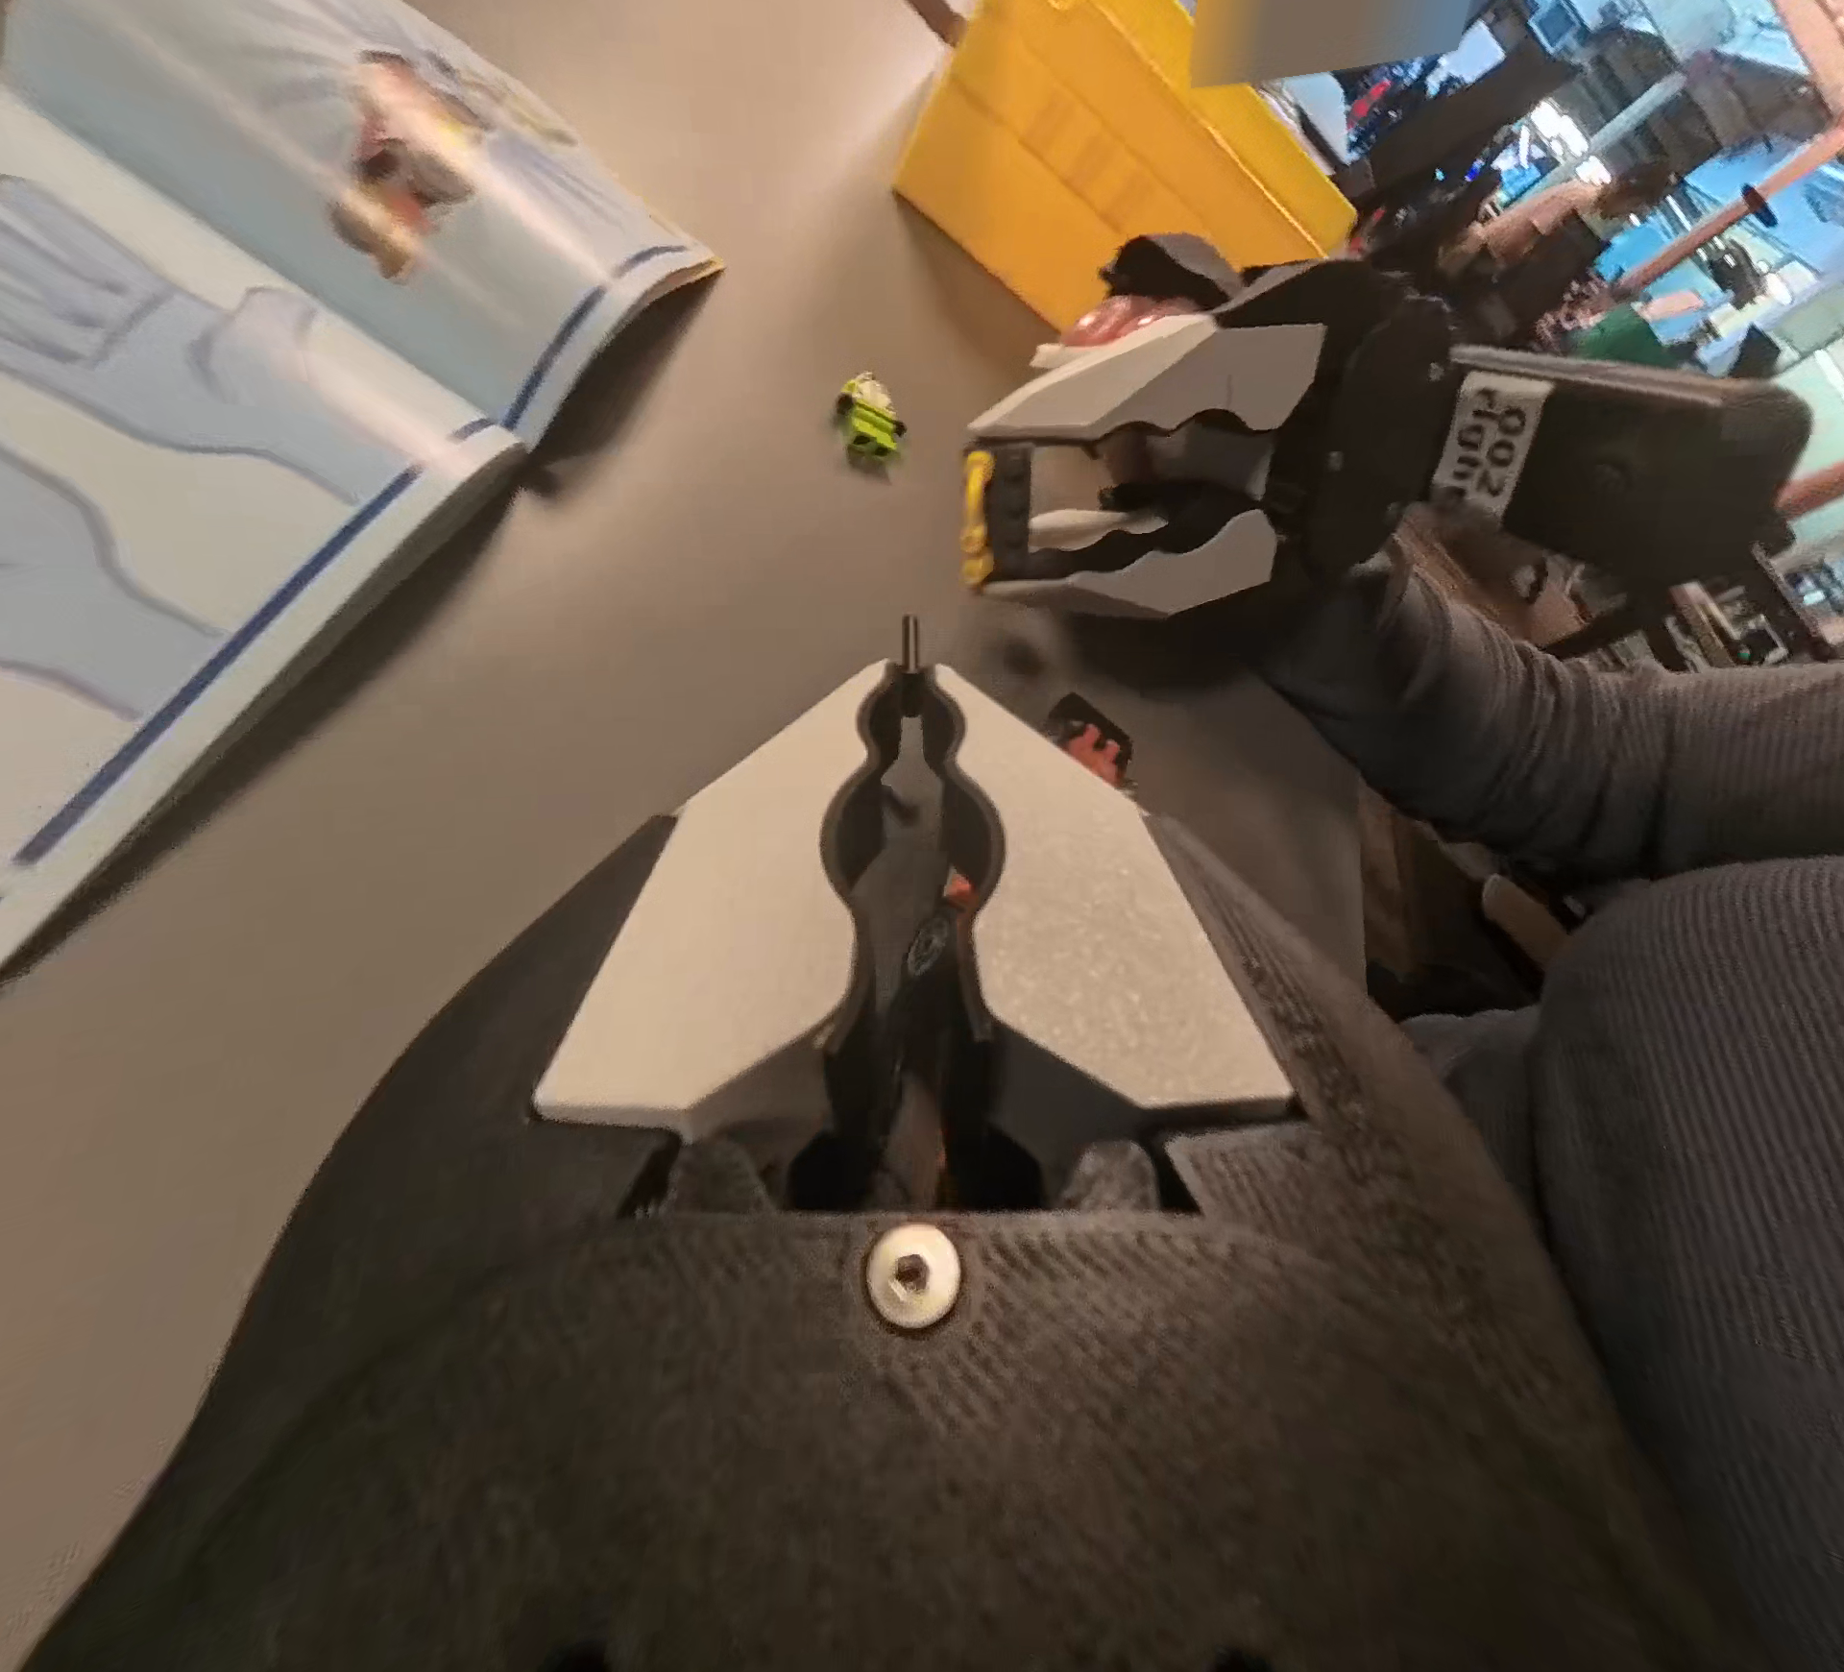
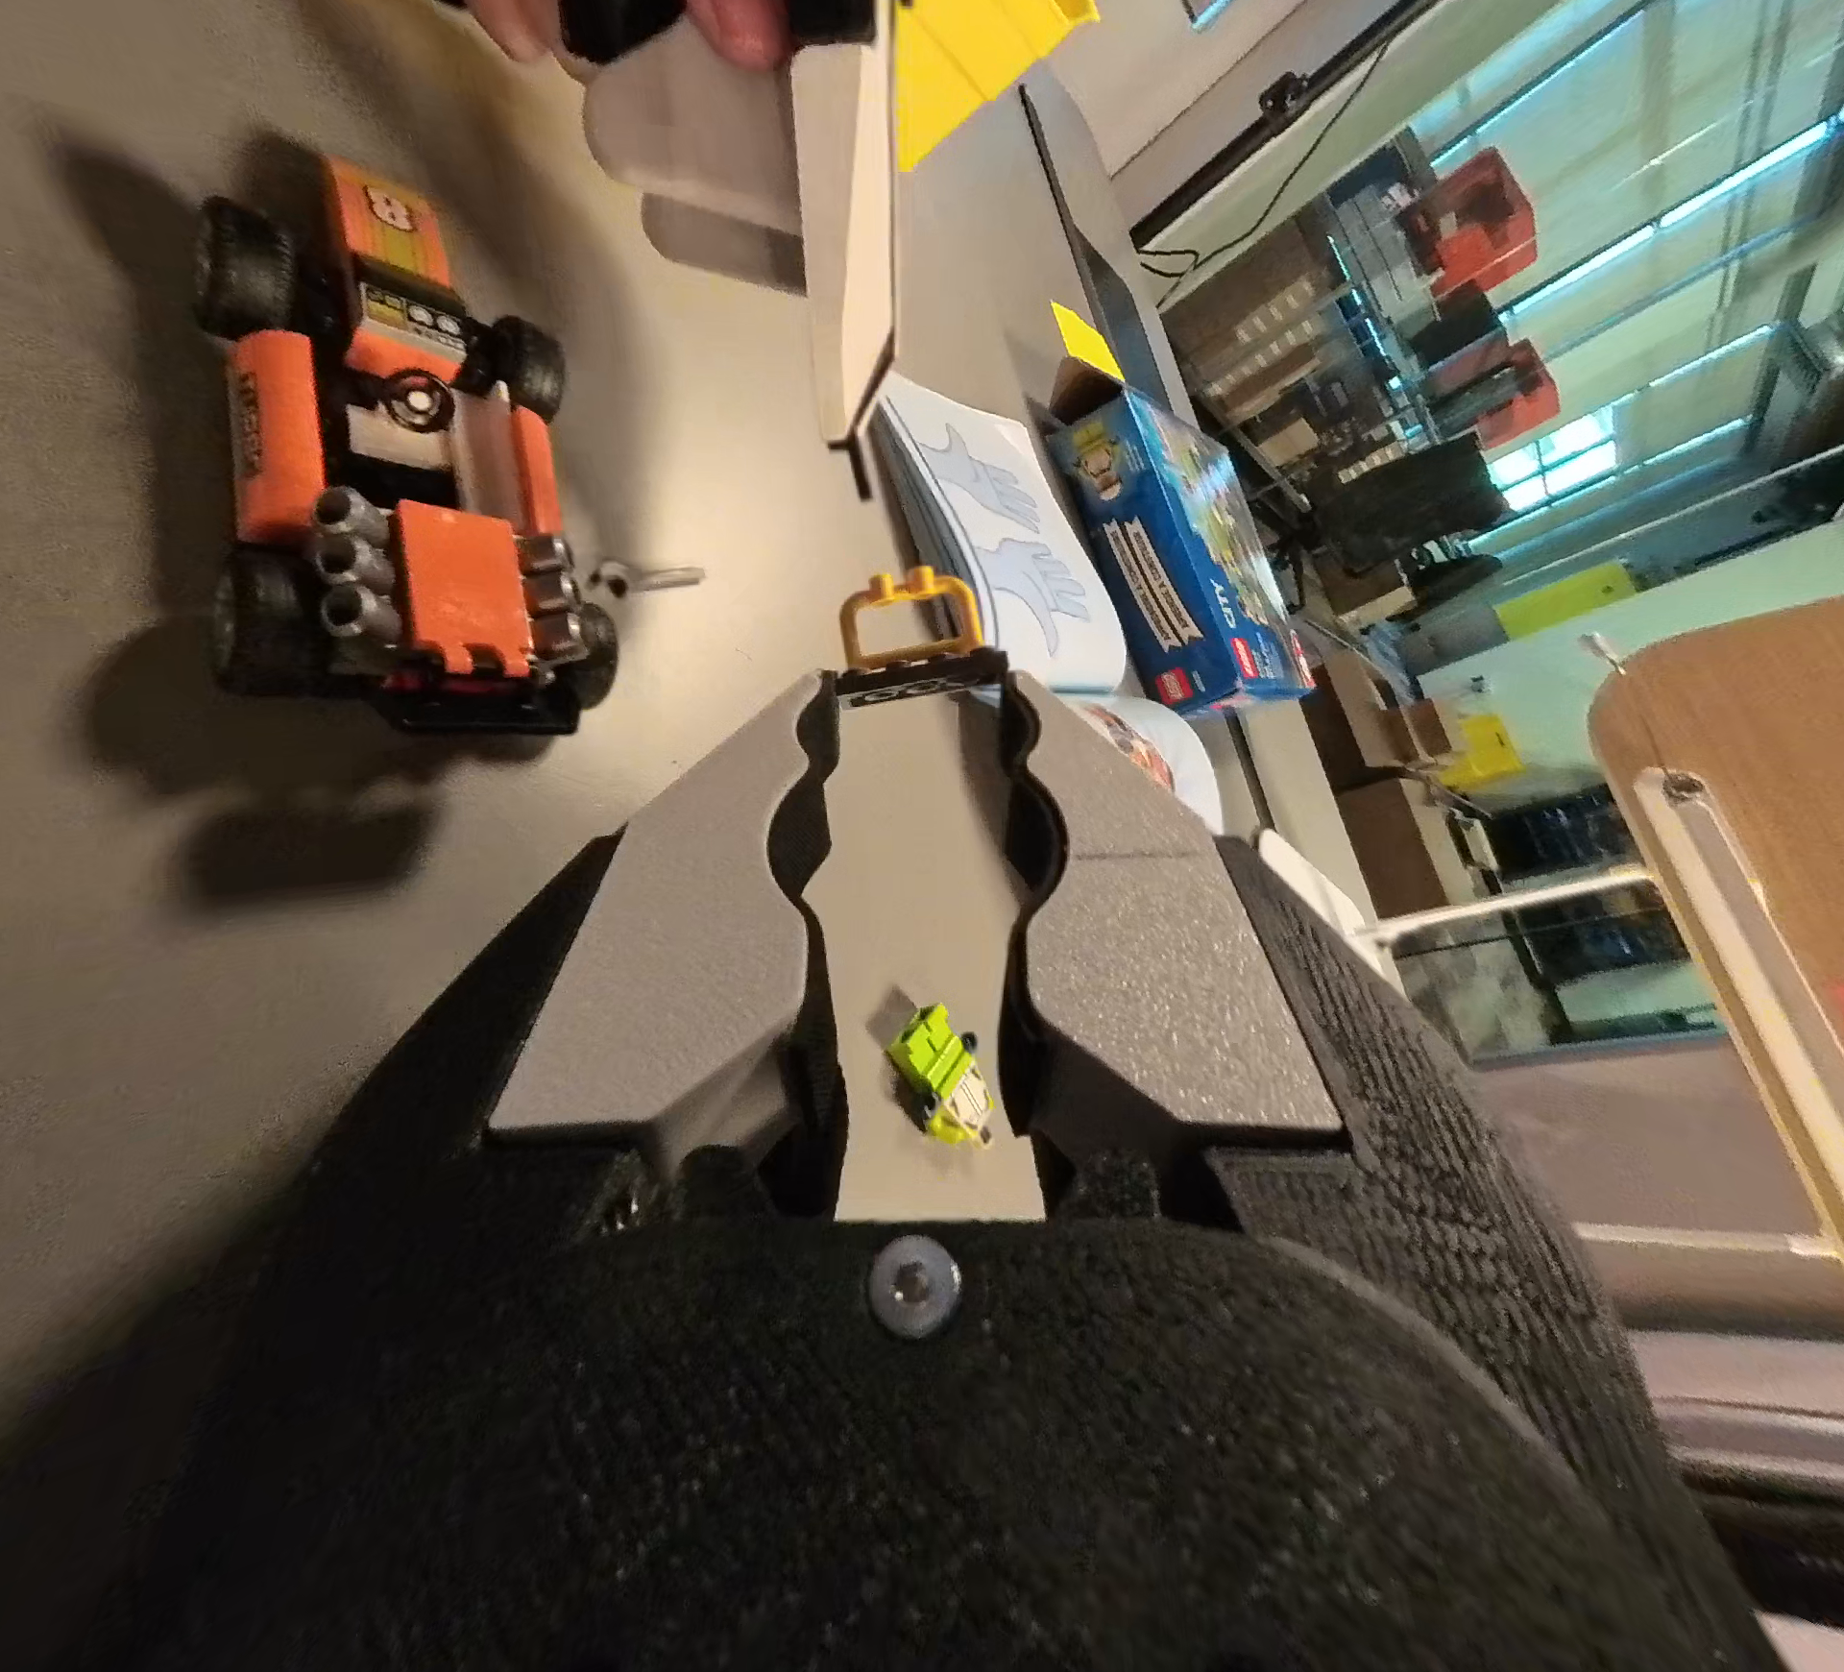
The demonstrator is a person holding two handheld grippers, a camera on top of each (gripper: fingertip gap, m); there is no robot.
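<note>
Left tongs (image 1: 909, 664) pinch a thin black pin (image 1: 909, 641), right tongs (image 2: 920, 678) clamp a black-and-yellow brick piece (image 2: 913, 638); steady alignment matters now.

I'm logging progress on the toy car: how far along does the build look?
The orange car on the table looks largely built. In hand: the left gripper pinches a thin black pin; the right gripper clamps a black plate with a yellow bar. Left over: a green figure, loose.
</note>
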